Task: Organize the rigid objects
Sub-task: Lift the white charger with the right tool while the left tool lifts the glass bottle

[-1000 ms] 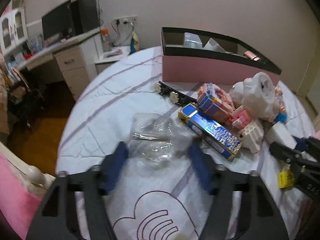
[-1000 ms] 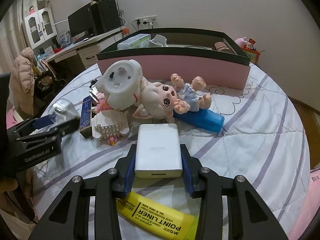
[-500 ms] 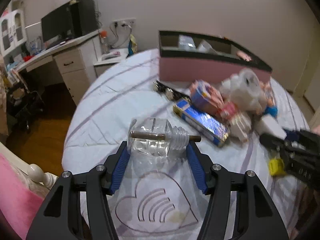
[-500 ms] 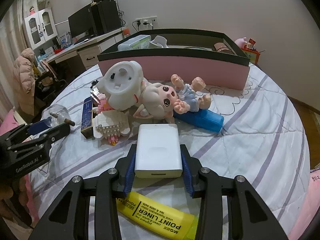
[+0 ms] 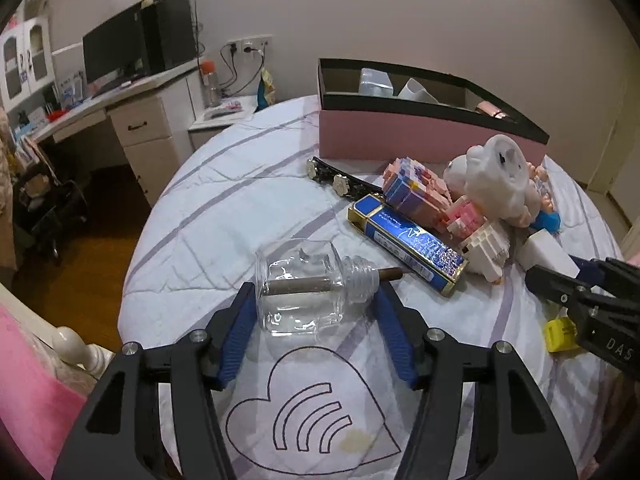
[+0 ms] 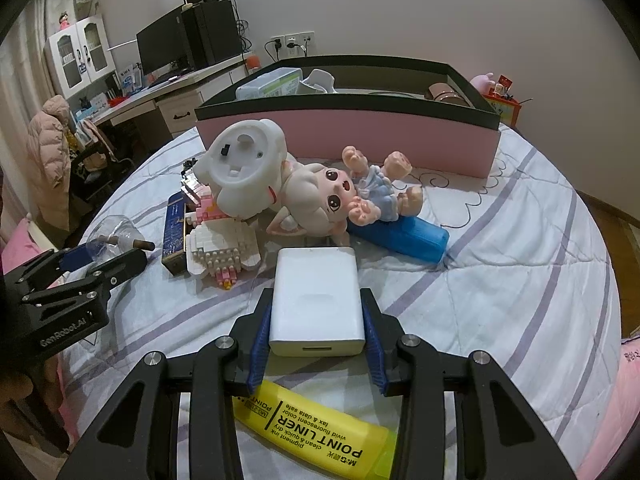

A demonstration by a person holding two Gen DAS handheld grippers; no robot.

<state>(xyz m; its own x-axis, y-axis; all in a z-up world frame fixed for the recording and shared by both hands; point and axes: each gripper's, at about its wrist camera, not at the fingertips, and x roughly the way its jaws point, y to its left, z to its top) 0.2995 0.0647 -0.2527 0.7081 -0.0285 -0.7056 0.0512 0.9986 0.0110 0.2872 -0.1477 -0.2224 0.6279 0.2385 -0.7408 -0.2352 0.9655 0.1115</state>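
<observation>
A home bedroom is showing here. A quilted bedspread (image 5: 240, 200) with lilac stripes is covering a bed, and a white bedpost (image 5: 70, 338) is standing at its corner. Against the wall a white desk (image 5: 132, 120) with drawers is carrying a dark monitor (image 5: 116, 50) and speakers, a glass-fronted cabinet (image 6: 82, 54) is standing beyond it, and a padded jacket (image 6: 50, 140) is hanging over a chair.
</observation>
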